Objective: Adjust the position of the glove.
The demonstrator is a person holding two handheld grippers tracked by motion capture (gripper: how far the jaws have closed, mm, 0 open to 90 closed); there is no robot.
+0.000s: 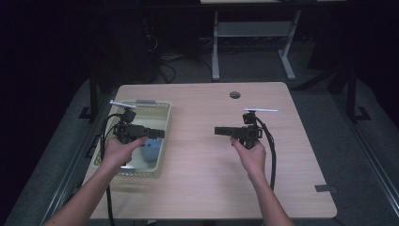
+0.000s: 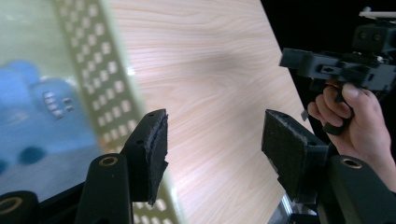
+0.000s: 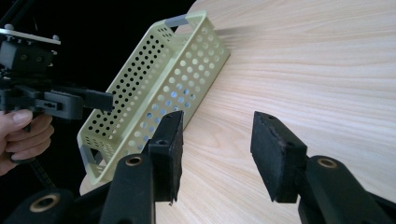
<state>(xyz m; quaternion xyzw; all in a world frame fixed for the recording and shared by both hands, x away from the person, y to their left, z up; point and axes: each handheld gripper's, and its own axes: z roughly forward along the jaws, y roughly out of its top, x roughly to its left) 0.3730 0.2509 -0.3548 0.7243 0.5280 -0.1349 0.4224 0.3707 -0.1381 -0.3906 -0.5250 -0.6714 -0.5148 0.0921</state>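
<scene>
A pale green perforated basket (image 1: 151, 104) stands on the left of the wooden table (image 1: 207, 179). A blue thing (image 1: 151, 149) lies inside it, blurred in the left gripper view (image 2: 42, 116). My left gripper (image 1: 160, 133) hovers over the basket, pointing right, and its jaws are open with nothing between them (image 2: 215, 126). My right gripper (image 1: 219, 131) hangs over the table's middle and points left toward the basket (image 3: 159, 79). Its jaws are open and empty (image 3: 217, 123). The two grippers face each other, apart.
A round cable hole (image 1: 235, 94) sits near the table's far edge. A strip of dark tape (image 1: 325, 189) lies at the near right corner. Cables trail from both grippers toward me. A white desk frame (image 1: 215, 47) stands on the floor beyond the table.
</scene>
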